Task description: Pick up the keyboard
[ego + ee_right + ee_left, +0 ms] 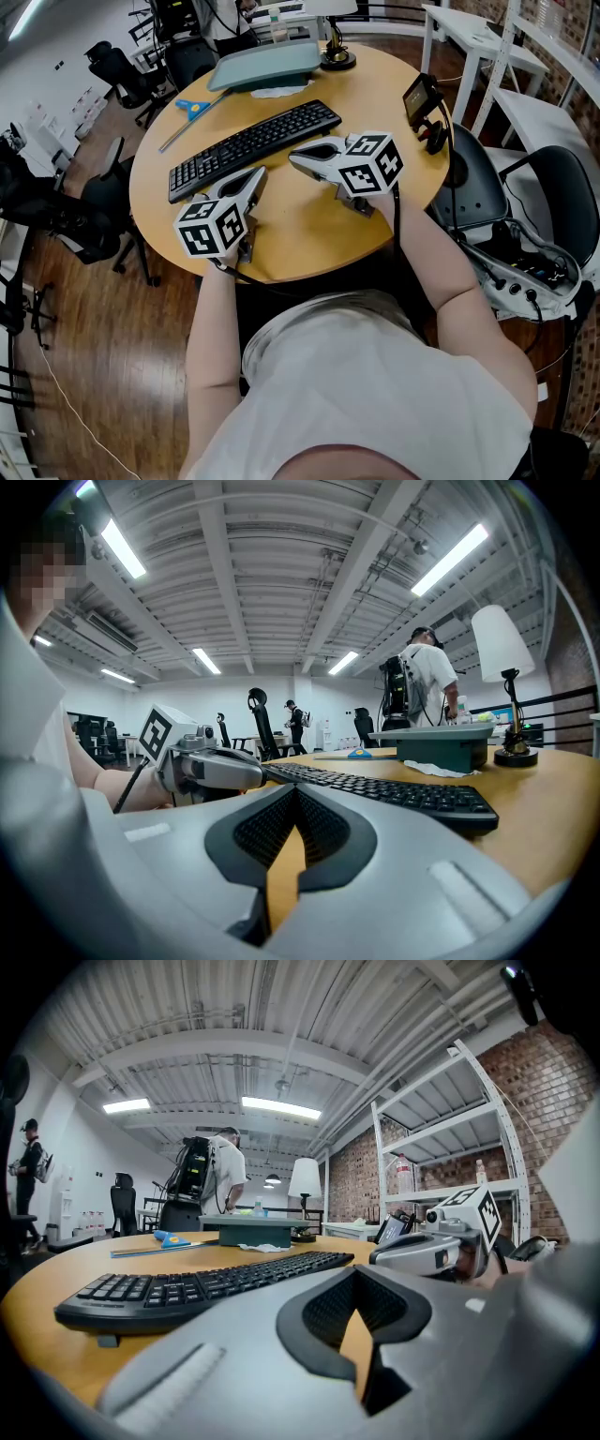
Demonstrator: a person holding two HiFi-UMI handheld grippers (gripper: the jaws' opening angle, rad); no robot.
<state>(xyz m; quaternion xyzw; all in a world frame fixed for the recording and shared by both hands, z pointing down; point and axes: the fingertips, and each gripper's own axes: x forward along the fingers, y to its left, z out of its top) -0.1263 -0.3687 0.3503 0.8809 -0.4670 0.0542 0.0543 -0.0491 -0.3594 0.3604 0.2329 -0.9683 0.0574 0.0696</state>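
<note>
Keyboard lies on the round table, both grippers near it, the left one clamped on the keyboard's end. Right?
No. The left gripper holds nothing: its jaws are empty, just short of the keyboard, which lies free on the table. The left gripper view shows this. The right gripper is near it too.

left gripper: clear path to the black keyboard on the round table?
Probably yes. The left gripper sits on the round wooden table just short of the black computer keyboard, with nothing between them. Its jaws look closed and empty, so they'd need to open.
</note>
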